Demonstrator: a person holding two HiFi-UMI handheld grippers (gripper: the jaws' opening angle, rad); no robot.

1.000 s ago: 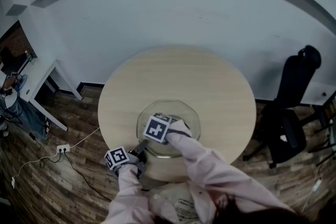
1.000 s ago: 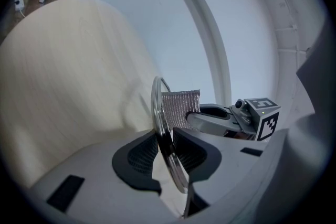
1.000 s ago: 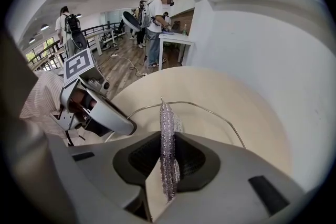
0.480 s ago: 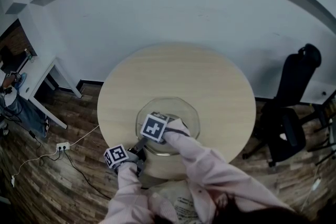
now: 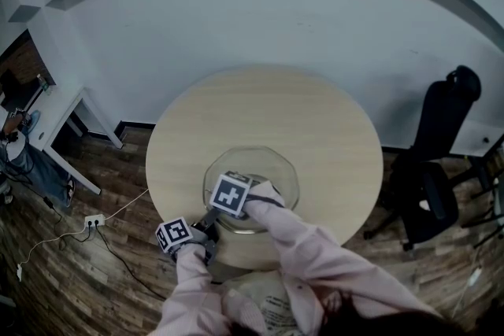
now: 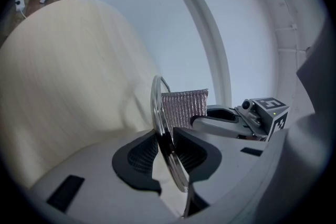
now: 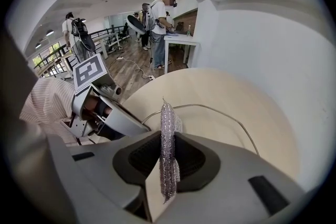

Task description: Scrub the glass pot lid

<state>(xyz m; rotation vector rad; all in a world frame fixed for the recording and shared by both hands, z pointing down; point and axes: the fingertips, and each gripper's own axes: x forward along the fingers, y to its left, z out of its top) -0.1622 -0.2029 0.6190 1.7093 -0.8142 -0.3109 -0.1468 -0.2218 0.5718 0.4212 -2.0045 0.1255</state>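
**Glass pot lid pinned at its rim, scrub pad over the glass**

Glass pot lid (image 5: 253, 183) sits on the near part of the round wooden table (image 5: 315, 122), close to its near edge. The left gripper (image 6: 168, 147) has its jaws pressed onto the lid's metal rim at the near-left side, with the rim running edge-on between the ribbed pads. The right gripper (image 7: 167, 157) pinches a silvery mesh scrub pad (image 7: 167, 134) by its lower part, so the free upper part stands clear of the jaws. In the head view this gripper is over the near half of the lid. Whether the pad is actually pressing on the glass cannot be made out.

To scrub well, the left grip probably needs to stay firm but not crushing. A thin rim can slip sideways out of ribbed pads, and glass tolerates little twisting. The strokes look best made with the free part of the pad, laid flat on the glass and kept short. Pushing them towards the clamped rim rather than away from it should let the left gripper brace each one. Hard jaw tips are best kept off the glass. The lid is close to the near edge of the table, so heavy pushes towards the near side risk sliding it off.
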